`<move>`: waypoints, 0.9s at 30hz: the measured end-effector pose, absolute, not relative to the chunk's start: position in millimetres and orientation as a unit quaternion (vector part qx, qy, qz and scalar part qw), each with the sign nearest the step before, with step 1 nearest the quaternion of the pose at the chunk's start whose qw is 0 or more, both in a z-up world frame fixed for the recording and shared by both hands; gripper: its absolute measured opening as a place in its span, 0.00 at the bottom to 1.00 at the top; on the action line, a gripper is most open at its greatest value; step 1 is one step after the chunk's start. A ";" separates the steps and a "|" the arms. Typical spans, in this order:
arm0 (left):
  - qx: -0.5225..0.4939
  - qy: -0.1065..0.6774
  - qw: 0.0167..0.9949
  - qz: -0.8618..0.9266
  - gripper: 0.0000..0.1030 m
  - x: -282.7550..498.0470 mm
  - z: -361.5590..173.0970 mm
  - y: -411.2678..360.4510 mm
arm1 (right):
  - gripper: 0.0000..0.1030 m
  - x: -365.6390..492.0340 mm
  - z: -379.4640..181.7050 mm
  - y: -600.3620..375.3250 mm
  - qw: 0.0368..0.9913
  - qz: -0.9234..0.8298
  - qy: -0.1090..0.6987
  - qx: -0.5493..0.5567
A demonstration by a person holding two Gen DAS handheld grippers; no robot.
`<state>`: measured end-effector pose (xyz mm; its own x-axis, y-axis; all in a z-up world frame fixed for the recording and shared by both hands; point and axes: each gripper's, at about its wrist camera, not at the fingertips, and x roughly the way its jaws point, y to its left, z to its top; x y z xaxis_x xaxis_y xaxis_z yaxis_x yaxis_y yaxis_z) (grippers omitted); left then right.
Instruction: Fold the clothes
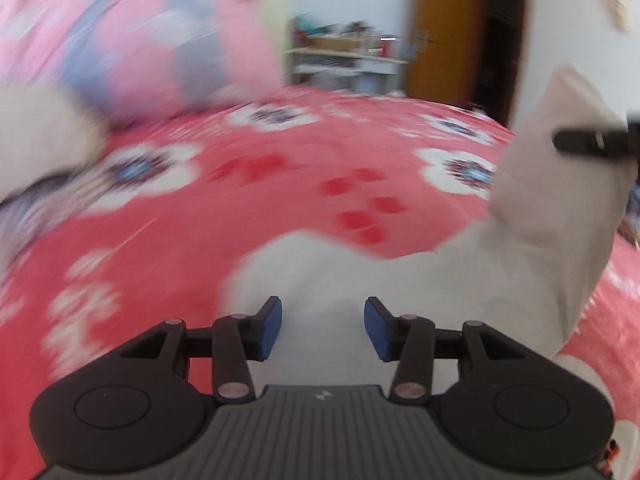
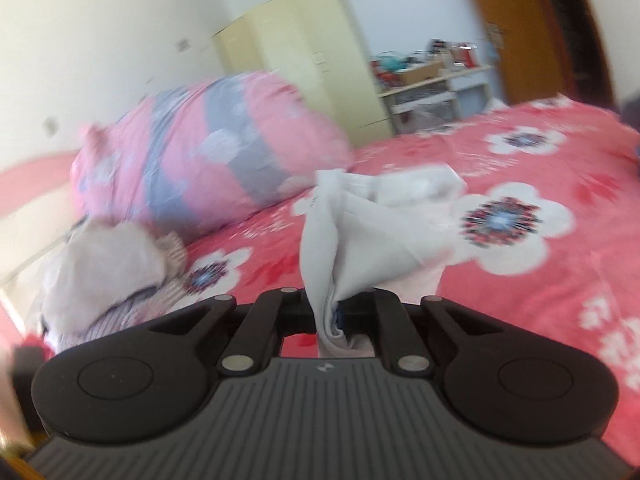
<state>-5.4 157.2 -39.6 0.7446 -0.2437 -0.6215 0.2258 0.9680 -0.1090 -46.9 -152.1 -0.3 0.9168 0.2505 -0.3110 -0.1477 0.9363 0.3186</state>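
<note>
A white garment (image 1: 400, 280) lies on the red flowered bed and rises to a peak at the right, where the black finger of my right gripper (image 1: 576, 142) holds it up. My left gripper (image 1: 323, 326) hovers over the flat part of the garment, open, its blue pads (image 1: 272, 330) apart with nothing between them. In the right wrist view my right gripper (image 2: 340, 314) is shut on a bunched fold of the white garment (image 2: 360, 232), which hangs forward off the jaws above the bed. Both views are blurred by motion.
The red flowered bedsheet (image 2: 540, 300) covers the bed. A rolled pink and grey quilt (image 2: 208, 148) lies at the far left. A heap of beige and striped clothes (image 2: 116, 272) sits by it. Beyond stand a cream wardrobe (image 2: 304, 52), a cluttered shelf (image 2: 432, 80) and a wooden door (image 1: 444, 28).
</note>
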 end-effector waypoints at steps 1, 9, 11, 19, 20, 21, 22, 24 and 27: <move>-0.033 0.343 0.932 -0.113 0.46 -6.4 -38.2 174.2 | 0.05 -43.5 -0.3 -139.9 0.968 0.113 0.180 0.131; -0.119 0.378 0.913 -0.093 0.46 -15.1 -55.8 237.3 | 0.05 -27.1 -21.9 -41.2 0.961 0.172 0.217 0.024; -0.134 0.377 0.911 -0.102 0.46 -17.8 -60.9 239.8 | 0.05 -28.4 -34.0 -13.9 0.957 0.180 0.225 -0.037; -0.152 0.371 0.909 -0.110 0.46 -21.0 -68.6 245.4 | 0.31 -51.7 -76.0 64.1 0.912 0.210 0.229 -0.267; -0.156 0.369 0.910 -0.109 0.46 -21.6 -67.6 247.7 | 0.36 -53.7 -73.3 63.8 0.911 0.214 0.225 -0.270; -0.159 0.367 0.910 -0.108 0.47 -22.1 -66.7 250.0 | 0.50 -57.4 -68.3 61.7 0.912 0.222 0.220 -0.265; -0.163 0.365 0.911 -0.106 0.47 -22.7 -65.8 252.2 | 0.61 -61.5 -62.9 59.3 0.913 0.231 0.216 -0.257; -0.167 0.359 0.913 -0.102 0.47 -23.3 -62.8 256.8 | 0.65 -73.1 -48.3 49.5 0.917 0.258 0.200 -0.231; -0.176 0.337 0.920 -0.095 0.47 -25.3 -52.4 264.5 | 0.65 -96.4 -22.4 25.2 0.923 0.302 0.179 -0.158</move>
<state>-25.3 264.5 -52.4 0.7548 -0.2928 -0.5870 0.0559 0.9203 -0.3872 -96.4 25.2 -22.4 0.7541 0.5000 -0.4258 -0.6133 0.7681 -0.1843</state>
